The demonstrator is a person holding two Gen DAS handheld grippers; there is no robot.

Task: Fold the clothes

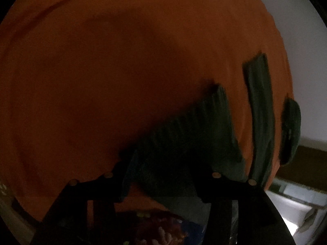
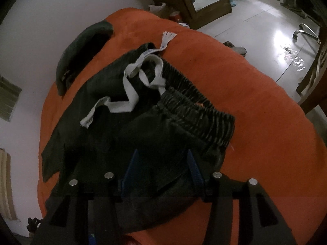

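Orange cover (image 1: 102, 81) fills the left wrist view, dim and blurred; the left gripper (image 1: 161, 175) stands part open with a dark green cloth (image 1: 194, 126) running between and beyond its fingers, though the murk hides whether the pads press it; two more dark strips (image 1: 259, 112) lie just right of the fingers; a risk here, as I judge it, is closing on cover as well as cloth, which would drag the bedding into the fold.

In the right wrist view the right gripper (image 2: 161, 163) is part open, its blue pads apart over the dark trousers (image 2: 143, 138), nothing pinched; the elastic waistband (image 2: 196, 110) lies just ahead of the right finger and the white drawstring (image 2: 130, 87) sprawls ahead of the left one; the loose string could snag a finger or get folded in crooked; the bunched waistband may make the fold lumpy.
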